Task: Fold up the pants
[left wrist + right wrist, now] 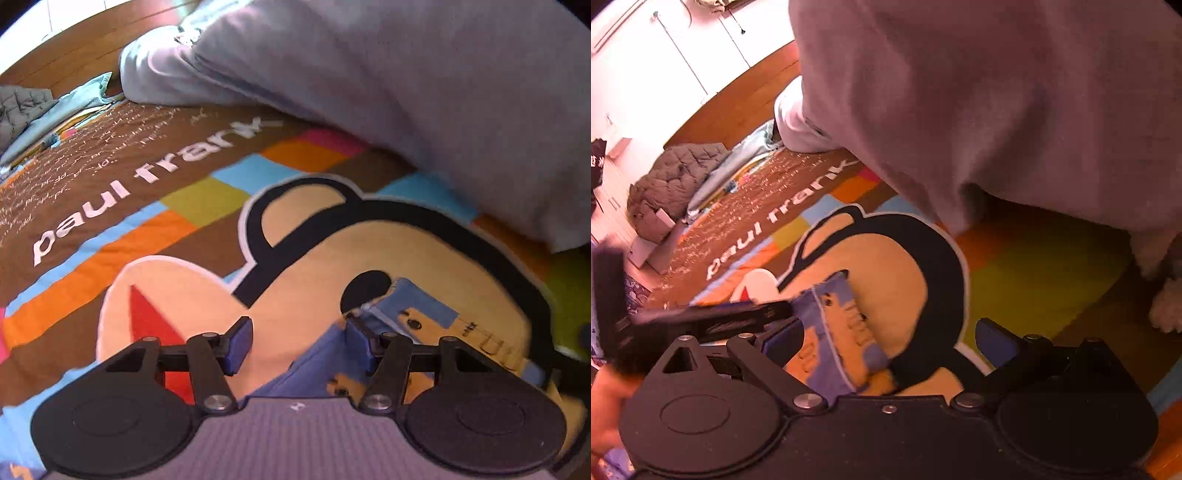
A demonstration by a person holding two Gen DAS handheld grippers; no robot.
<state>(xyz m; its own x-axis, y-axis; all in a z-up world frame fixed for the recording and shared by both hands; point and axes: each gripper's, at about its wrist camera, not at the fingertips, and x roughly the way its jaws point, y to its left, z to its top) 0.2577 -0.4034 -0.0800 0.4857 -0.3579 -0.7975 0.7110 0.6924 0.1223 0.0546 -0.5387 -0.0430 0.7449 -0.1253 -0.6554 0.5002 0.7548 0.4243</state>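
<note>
Between folds: left gripper (pixel 299 343) with jaws apart and empty, right gripper (pixel 890 345) likewise apart over the monkey-face blanket (pixel 207 199). Grey pants (pixel 406 92) heaped beyond the monkey face, ungripped. Next, probably: reaching back for a pants edge.

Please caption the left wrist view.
Open left gripper above monkey-print bedspread, grey pants lying beyond.

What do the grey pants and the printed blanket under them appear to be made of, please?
The grey pants look like soft, matte knit, probably cotton jersey or fleece: thick rounded folds, no sheen. The printed blanket looks like a flat woven or fine-pile textile with dyed colour blocks and white lettering; blur leaves the weave uncertain.
</note>
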